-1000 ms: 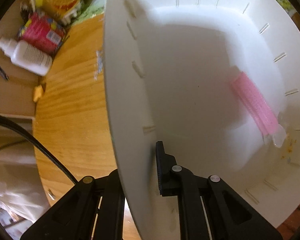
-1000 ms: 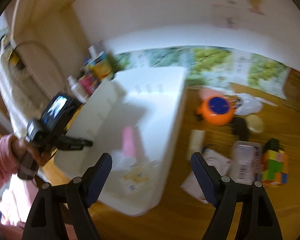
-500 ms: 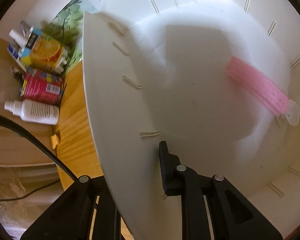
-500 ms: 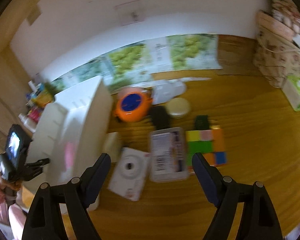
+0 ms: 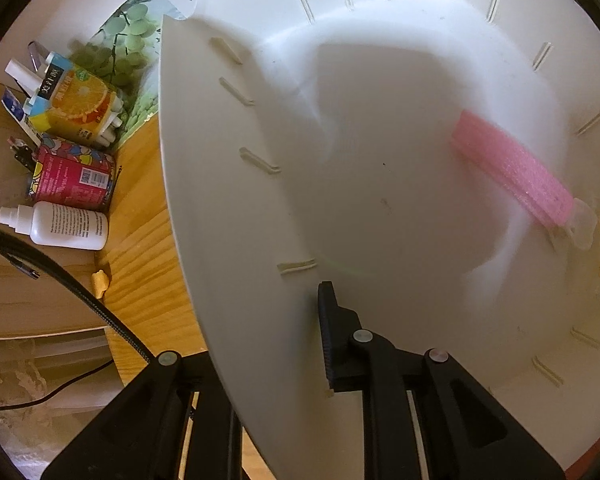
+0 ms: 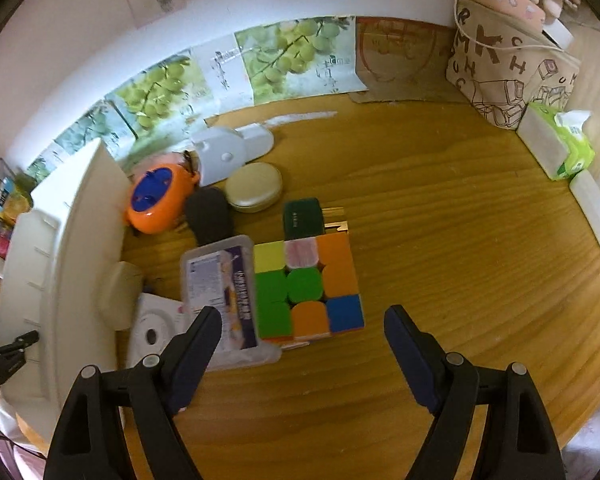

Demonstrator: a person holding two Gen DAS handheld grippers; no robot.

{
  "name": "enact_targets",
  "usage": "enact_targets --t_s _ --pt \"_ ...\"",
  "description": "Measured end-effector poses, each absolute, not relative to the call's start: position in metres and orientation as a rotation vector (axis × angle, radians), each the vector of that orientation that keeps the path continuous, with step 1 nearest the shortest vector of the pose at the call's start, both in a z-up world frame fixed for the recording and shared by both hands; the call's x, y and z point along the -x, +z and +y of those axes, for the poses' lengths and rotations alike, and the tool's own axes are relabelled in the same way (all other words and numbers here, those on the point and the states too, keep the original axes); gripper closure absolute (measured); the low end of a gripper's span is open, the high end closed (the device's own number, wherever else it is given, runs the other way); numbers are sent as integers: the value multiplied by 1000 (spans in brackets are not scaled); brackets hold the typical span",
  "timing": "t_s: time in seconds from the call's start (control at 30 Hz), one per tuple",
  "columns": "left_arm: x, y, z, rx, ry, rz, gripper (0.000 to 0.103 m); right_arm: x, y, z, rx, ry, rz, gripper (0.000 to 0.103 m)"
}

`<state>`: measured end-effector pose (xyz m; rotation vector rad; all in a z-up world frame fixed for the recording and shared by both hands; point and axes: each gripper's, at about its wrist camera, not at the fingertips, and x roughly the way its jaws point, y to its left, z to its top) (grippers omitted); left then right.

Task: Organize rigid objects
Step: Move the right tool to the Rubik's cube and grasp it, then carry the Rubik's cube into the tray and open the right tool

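Swung away from the white bin (image 6: 60,264) since a second ago, right claw (image 6: 300,344) now over the puzzle cube (image 6: 308,288), closing, nothing yet pinched. Beside the bin on the wooden surface (image 6: 460,240): cube light, rigid, slick, best taken across flat opposite faces. Left claw (image 5: 300,340) clamped on bin wall.

Matt white plastic bin (image 5: 380,200), grained wooden tabletop (image 6: 440,240), glossy plastic puzzle cube (image 6: 308,288).

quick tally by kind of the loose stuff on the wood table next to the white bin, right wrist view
puzzle cube: 1
clear plastic box: 1
dark green case: 1
orange and blue round toy: 1
round beige tin: 1
black pouch: 1
white camera-like gadget: 1
total: 7
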<state>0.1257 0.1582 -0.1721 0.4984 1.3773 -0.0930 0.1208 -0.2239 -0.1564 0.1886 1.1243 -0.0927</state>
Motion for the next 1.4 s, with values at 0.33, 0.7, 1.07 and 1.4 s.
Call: enact_targets --t_s 0.33,0.7,1.07,1.4 --pt "-130 -172 167 -406 -85 1455 86 -129 -165 -224 -149 -75 1129 46" --pt "-131 -175 193 -224 -58 1566 86 -121 -153 -220 -128 -91 1113 46" --pt "-122 -170 212 -58 -55 1660 91 -104 -112 -205 -149 -99 1025 46" --pt "-112 -150 227 -28 -52 1658 92 -90 -83 -160 -140 -45 976 47"
